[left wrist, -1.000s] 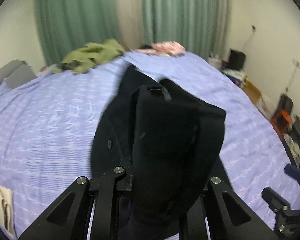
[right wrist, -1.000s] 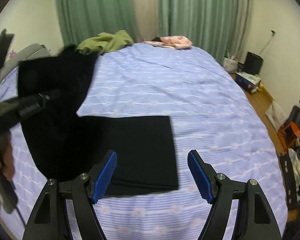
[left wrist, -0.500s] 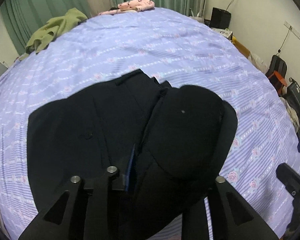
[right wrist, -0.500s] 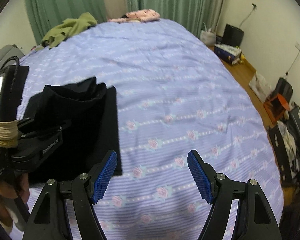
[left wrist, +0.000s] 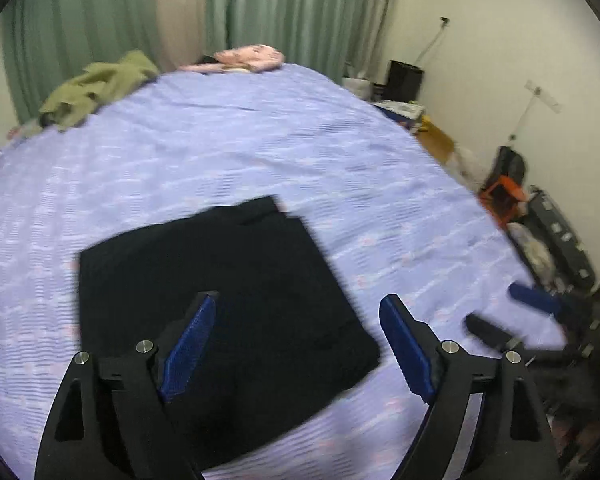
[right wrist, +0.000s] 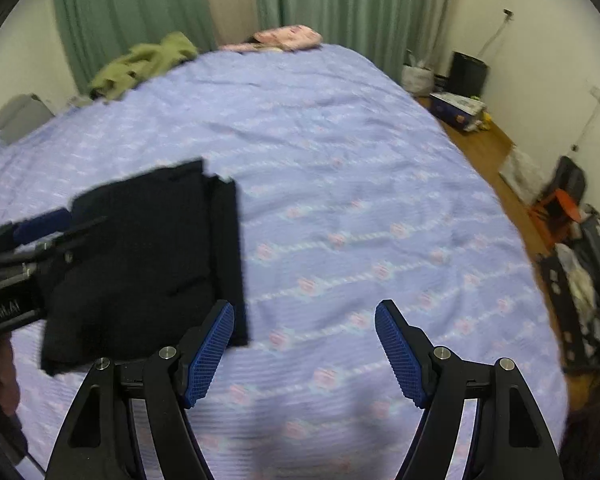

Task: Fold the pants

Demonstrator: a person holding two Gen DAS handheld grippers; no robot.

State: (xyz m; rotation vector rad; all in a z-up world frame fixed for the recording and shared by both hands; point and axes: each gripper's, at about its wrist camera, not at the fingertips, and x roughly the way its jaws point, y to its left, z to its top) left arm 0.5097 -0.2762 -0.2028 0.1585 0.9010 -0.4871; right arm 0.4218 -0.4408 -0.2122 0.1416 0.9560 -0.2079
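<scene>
Where curtains (left wrist: 292,12) hang, lilac bedspread (left wrist: 260,140).

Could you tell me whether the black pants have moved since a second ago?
Yes. The black pants hung bunched in the left gripper; its jaws have just been opening, and they now lie flat on the purple bedsheet.

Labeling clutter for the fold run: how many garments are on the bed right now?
3. Black pants, folded flat on the near bedsheet under the left gripper, whose jaws have just opened; olive garment far left; pink item at far edge. Others may be hidden.
</scene>
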